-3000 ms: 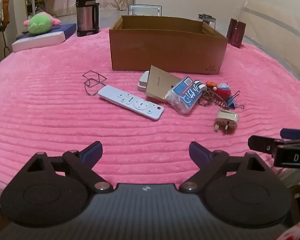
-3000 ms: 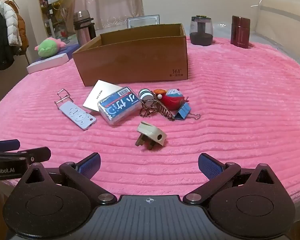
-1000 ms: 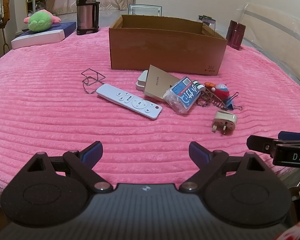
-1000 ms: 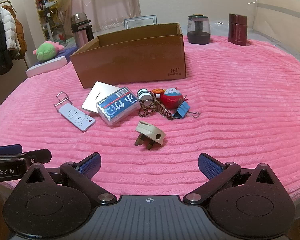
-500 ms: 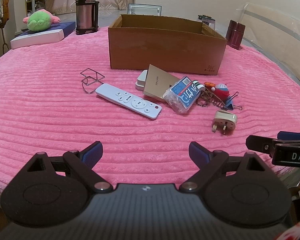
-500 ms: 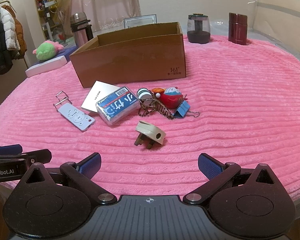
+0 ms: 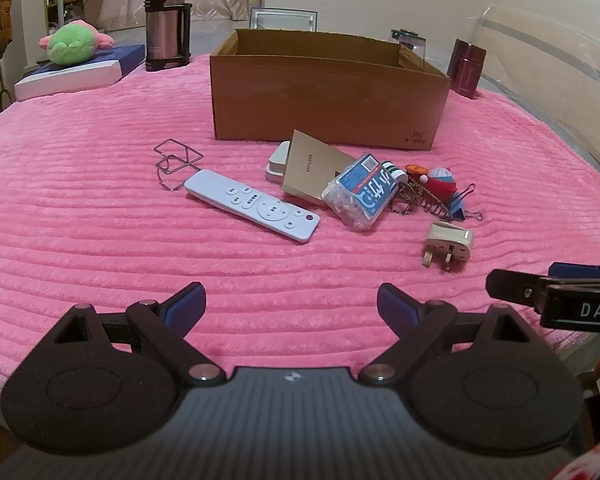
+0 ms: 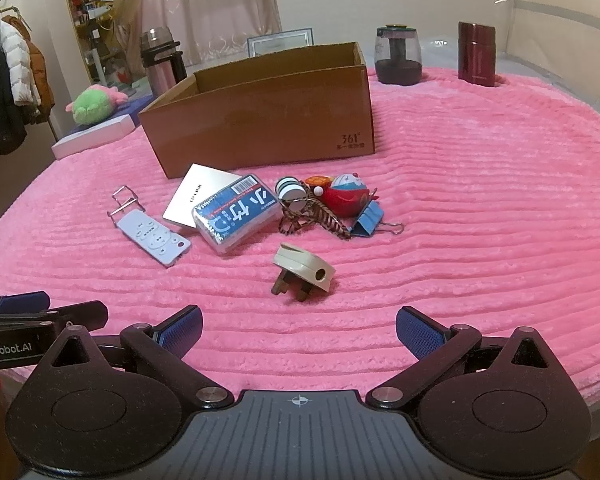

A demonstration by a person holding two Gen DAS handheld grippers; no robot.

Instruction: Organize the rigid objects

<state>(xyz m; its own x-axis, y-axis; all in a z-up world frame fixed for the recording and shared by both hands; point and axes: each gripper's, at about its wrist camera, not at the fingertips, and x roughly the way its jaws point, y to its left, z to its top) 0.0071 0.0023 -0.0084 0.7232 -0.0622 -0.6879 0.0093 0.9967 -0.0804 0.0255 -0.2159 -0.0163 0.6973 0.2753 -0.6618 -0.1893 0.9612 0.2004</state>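
Left tongs (image 7: 291, 304): spread wide, empty, above bare pink cover (image 7: 100, 216) near its front edge. Right tongs (image 8: 299, 328): likewise wide, empty. Open room between both tongs and the clutter. Remote (image 7: 252, 205): flat, long axis diagonal, far end touching wire clip (image 7: 176, 162). Plug (image 8: 303, 272): on its side, prongs toward the camera. Cardboard box (image 8: 268, 120): open-topped, behind the pile; interior hidden. Small items around binder clip (image 8: 367, 218): tangled, hard to separate.

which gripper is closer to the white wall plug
Right. The plug lies just ahead of the open right gripper, almost centred between its fingers. From the open left gripper it sits off to the right and further ahead.
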